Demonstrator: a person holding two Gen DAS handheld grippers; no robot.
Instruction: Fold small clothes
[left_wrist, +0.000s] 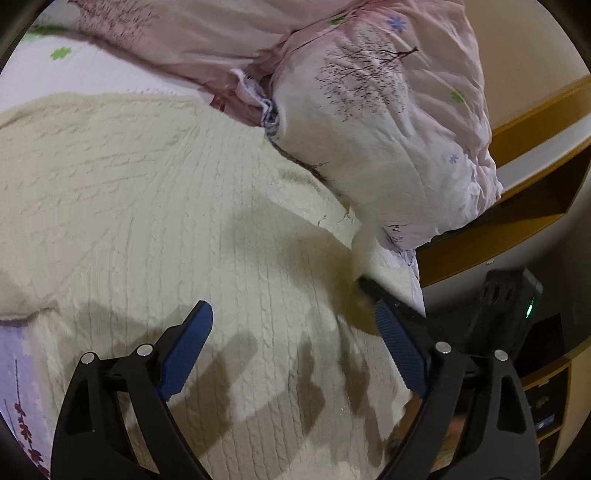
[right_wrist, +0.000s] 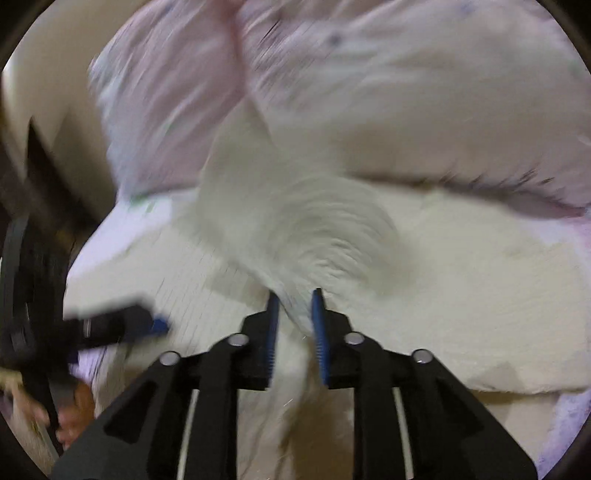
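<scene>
A cream cable-knit sweater (left_wrist: 155, 206) lies spread on the bed and fills most of the left wrist view. My left gripper (left_wrist: 291, 308) hovers just over its lower part, open wide, with nothing between the blue pads. In the blurred right wrist view my right gripper (right_wrist: 295, 295) is shut on a bunched fold of the sweater's sleeve (right_wrist: 291, 229), which rises from the pads and curves up and left. One blue fingertip (right_wrist: 159, 325) of the left gripper shows at the left, low over the sweater (right_wrist: 480, 295).
A crumpled pink-white floral duvet (left_wrist: 388, 122) presses against the sweater's far edge. A lilac printed sheet (left_wrist: 18, 354) shows at the left. Wooden furniture (left_wrist: 517, 221) stands past the bed's right side. A hand (right_wrist: 77, 406) shows at the bottom left of the right wrist view.
</scene>
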